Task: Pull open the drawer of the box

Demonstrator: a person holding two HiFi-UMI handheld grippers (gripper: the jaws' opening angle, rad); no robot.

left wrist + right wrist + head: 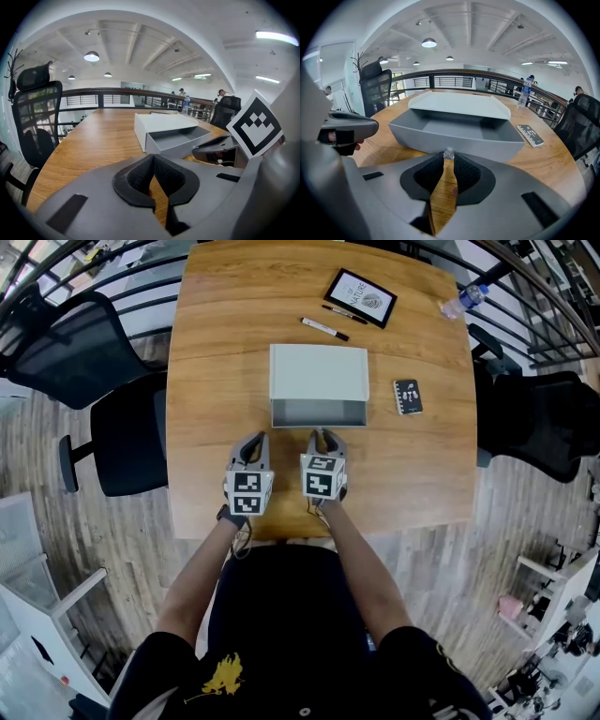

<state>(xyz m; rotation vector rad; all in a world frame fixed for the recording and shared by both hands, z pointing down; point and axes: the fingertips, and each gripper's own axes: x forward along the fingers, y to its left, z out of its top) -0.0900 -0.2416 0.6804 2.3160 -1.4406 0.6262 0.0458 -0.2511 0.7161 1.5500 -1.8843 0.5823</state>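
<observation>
A pale grey box point(319, 371) lies in the middle of the wooden table point(216, 352). Its drawer point(317, 413) is slid out toward me and is empty inside point(454, 123). My right gripper point(324, 435) sits at the middle of the drawer's front wall. Its tips point(448, 157) are pinched shut on a small clear pull tab point(448, 153) there. My left gripper point(251, 442) hovers beside it, left of the drawer front and apart from the box point(161, 123). Its jaws point(152, 158) are shut with nothing between them.
Behind the box lie a black pen point(324, 329) and a framed tablet point(361, 298). A small black notebook point(408, 397) is to the right of the box, and a water bottle point(464, 299) stands at the far right corner. Black office chairs point(122, 442) point(534, 418) flank the table.
</observation>
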